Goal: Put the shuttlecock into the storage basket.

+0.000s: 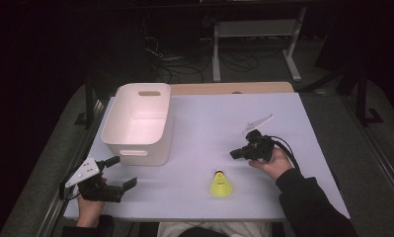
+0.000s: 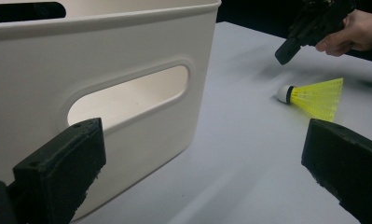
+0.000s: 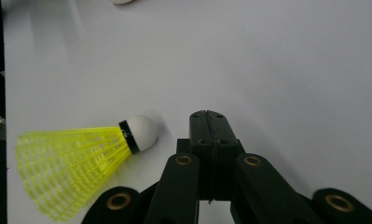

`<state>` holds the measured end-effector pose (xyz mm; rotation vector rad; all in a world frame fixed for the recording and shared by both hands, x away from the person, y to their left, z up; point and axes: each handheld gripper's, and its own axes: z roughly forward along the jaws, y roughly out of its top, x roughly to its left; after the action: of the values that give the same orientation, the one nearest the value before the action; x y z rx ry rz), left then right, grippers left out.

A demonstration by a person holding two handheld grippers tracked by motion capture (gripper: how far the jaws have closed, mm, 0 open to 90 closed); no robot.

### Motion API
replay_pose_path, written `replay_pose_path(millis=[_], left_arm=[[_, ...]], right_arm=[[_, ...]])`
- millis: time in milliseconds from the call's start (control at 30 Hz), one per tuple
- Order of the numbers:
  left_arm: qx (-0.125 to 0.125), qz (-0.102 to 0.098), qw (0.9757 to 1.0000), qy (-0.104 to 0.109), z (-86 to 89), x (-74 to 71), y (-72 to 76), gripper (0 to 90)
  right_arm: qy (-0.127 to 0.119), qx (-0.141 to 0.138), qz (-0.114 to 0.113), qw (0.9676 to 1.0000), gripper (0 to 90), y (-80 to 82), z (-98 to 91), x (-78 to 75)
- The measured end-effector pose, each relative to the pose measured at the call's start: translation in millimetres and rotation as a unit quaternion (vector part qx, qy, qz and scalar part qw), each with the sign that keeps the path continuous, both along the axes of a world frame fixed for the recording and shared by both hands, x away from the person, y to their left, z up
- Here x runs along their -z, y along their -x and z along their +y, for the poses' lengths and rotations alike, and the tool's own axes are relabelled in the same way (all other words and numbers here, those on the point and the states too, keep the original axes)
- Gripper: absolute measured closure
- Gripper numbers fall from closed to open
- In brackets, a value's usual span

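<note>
A yellow shuttlecock (image 1: 220, 185) with a white cork tip lies on its side on the white table, near the front edge. My right gripper (image 1: 235, 154) hovers just behind and to the right of it, jaws pressed together with nothing between them. In the right gripper view the shut jaws (image 3: 208, 119) point at bare table right beside the shuttlecock's cork (image 3: 139, 133). My left gripper (image 1: 124, 173) rests at the front left corner, open and empty, beside the white bin (image 1: 137, 123). The left gripper view shows the bin's handle slot (image 2: 127, 100) and the shuttlecock (image 2: 316, 96) farther off.
The white bin is empty and stands at the table's back left. A wooden strip (image 1: 231, 88) runs along the far table edge. Beyond it are a dark floor, cables and a white frame (image 1: 256, 37).
</note>
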<state>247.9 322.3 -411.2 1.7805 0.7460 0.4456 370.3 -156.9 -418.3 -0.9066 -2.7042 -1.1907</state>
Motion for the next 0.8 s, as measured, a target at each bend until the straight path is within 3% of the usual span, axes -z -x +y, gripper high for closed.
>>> replay_pose_path(millis=[433,800], left_arm=[[-0.001,0.000,1.0000,0.000,0.0,0.0,0.1,0.0],[-0.001,0.000,1.0000,0.000,-0.1,0.1,0.1,0.0]], right_arm=[[0.001,-0.021,0.007,0.9997,88.5,20.4,-1.6,1.6],[0.011,-0.042,0.025,0.9987,88.4,38.1,1.2,11.6]])
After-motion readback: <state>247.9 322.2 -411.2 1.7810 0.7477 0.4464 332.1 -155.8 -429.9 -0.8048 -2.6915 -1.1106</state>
